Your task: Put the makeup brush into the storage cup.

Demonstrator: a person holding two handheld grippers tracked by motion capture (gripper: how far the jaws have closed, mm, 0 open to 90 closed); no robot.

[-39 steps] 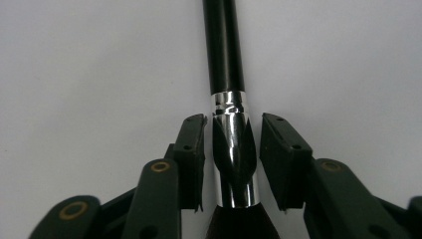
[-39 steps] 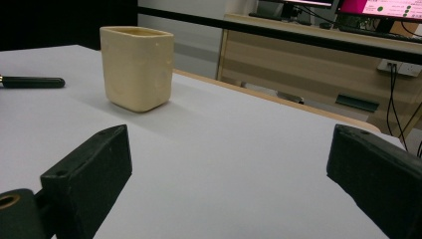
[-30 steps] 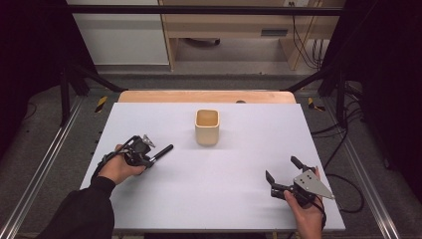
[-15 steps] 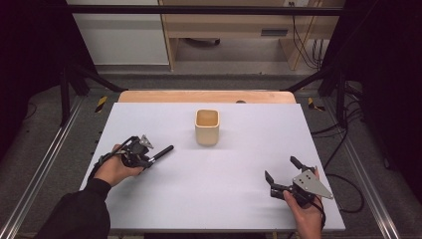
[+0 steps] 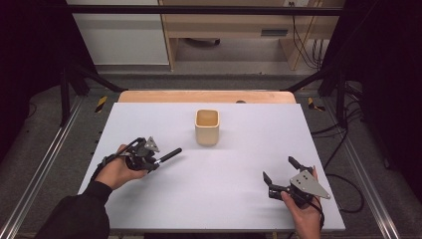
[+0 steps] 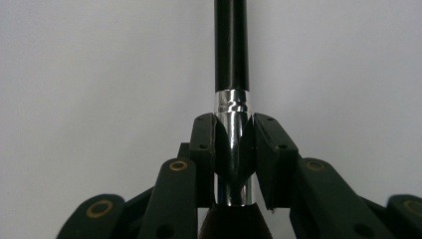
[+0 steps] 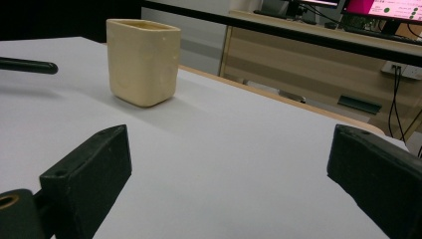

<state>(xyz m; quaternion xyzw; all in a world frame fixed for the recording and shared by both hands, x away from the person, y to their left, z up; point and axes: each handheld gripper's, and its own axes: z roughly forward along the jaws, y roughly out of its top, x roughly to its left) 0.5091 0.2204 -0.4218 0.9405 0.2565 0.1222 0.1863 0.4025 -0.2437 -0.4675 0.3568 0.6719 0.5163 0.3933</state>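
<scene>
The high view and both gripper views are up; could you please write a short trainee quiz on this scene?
1. True or false: the left gripper is shut on the black pen.
2. How do the right gripper's jaws stand: A open, B shut on the cup, C shut on nothing?
3. What stands upright near the middle of the white table?

Key: 1 true. 2 A. 3 The beige cup.

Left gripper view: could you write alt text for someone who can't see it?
The left hand-held gripper is clamped on the silver collar of a black pen-like tool, which points straight away from the camera. Behind it lies the plain white table.
</scene>
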